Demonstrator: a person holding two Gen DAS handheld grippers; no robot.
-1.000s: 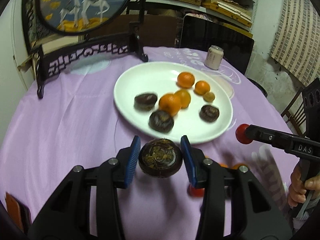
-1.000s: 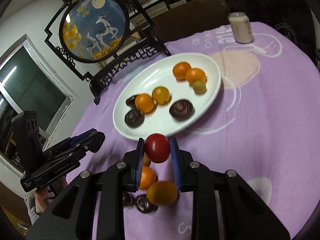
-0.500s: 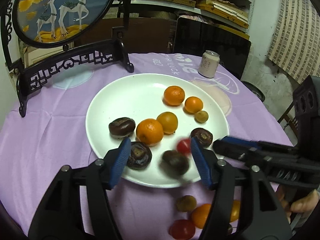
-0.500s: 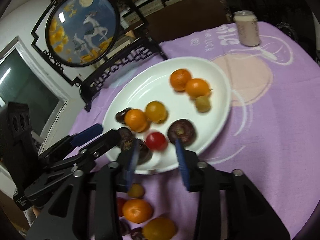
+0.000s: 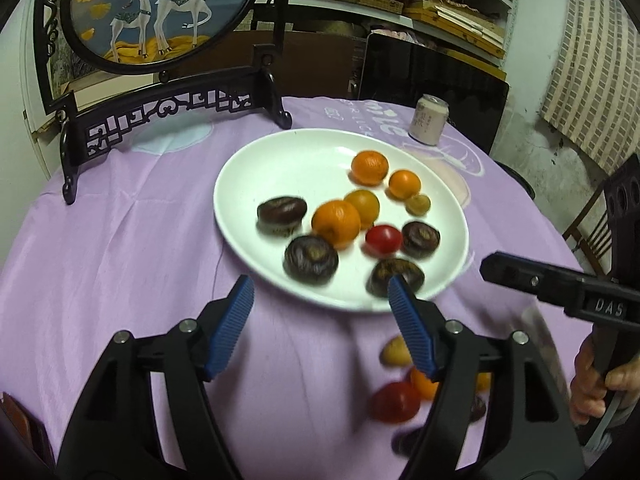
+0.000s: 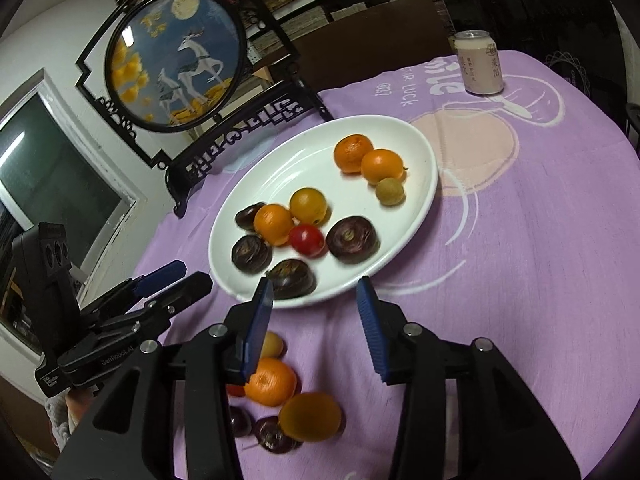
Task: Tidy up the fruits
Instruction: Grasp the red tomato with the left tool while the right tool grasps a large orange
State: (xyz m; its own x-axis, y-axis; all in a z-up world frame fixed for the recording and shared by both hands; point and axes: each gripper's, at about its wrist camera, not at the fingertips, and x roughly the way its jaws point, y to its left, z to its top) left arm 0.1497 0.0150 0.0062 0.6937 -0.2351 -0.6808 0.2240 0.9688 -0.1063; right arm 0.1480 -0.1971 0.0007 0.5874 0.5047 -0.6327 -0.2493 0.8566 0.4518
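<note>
A white oval plate (image 5: pixel 280 160) (image 6: pixel 416 148) on the purple cloth holds several oranges, several dark purple fruits, a small tan fruit and a red tomato (image 5: pixel 383 239) (image 6: pixel 306 240). A dark fruit (image 5: pixel 394 275) (image 6: pixel 290 279) lies at the plate's near rim. My left gripper (image 5: pixel 320 320) is open and empty, just short of the plate. My right gripper (image 6: pixel 316 320) is open and empty, also just short of the plate. Loose fruits lie on the cloth near me: an orange (image 6: pixel 270 381), a red tomato (image 5: pixel 396 402), a yellow-orange fruit (image 6: pixel 310 416).
A black carved stand with a round deer picture (image 5: pixel 160 12) (image 6: pixel 176 60) stands behind the plate. A drink can (image 5: pixel 429 125) (image 6: pixel 480 62) stands at the far right. The other gripper shows at the right in the left wrist view (image 5: pixel 560 288).
Both grippers opened and let go: the dark fruit and the red tomato now lie on the plate. Both grippers have pulled back from the plate toward me.
</note>
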